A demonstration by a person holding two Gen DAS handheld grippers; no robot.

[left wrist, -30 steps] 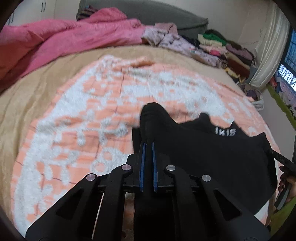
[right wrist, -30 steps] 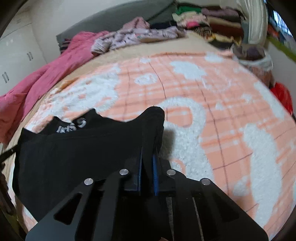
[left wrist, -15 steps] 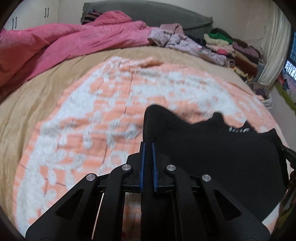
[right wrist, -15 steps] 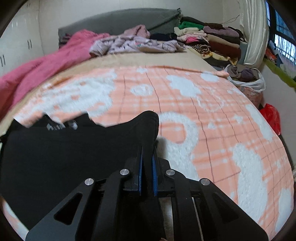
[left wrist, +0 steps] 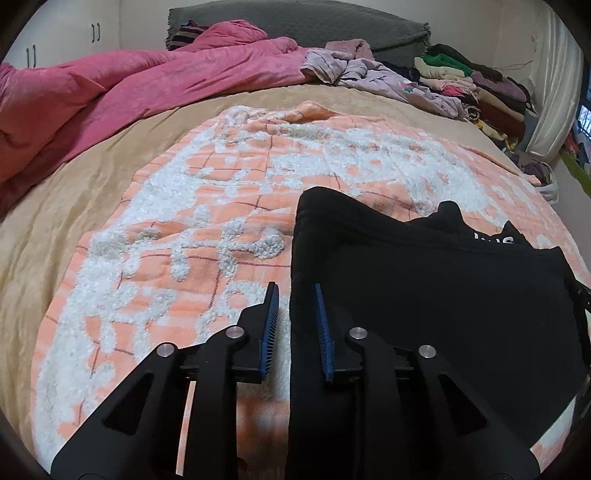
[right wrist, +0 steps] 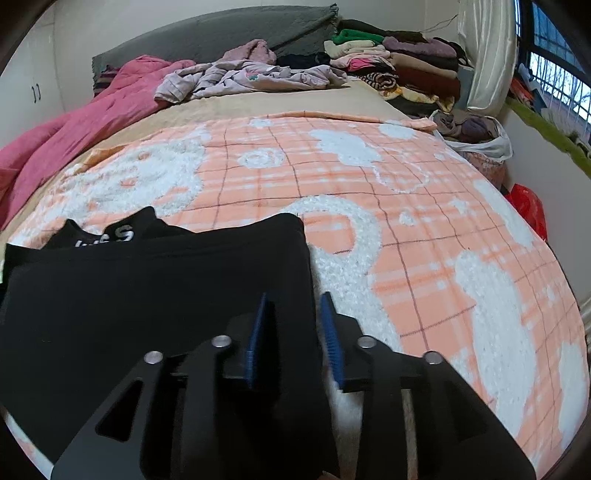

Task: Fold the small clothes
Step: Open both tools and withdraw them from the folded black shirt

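Black garment (left wrist: 424,295) lies flat on the orange-and-white blanket (left wrist: 184,240), at 3 o'clock in my left view and 9 o'clock in my right. My left gripper (left wrist: 294,314) stands wide apart, straddling the garment's near-left edge. My right gripper (right wrist: 291,325) is spread wide too, over the opposite edge. White lettering (right wrist: 107,238) shows near 10 o'clock.

Both grippers' jaws now apart, black garment (left wrist: 424,295) released

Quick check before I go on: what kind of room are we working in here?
Most likely a bedroom: a bed under an orange-and-white blanket, a pink quilt bunched beside the grey headboard, and folded clothes stacked alongside.
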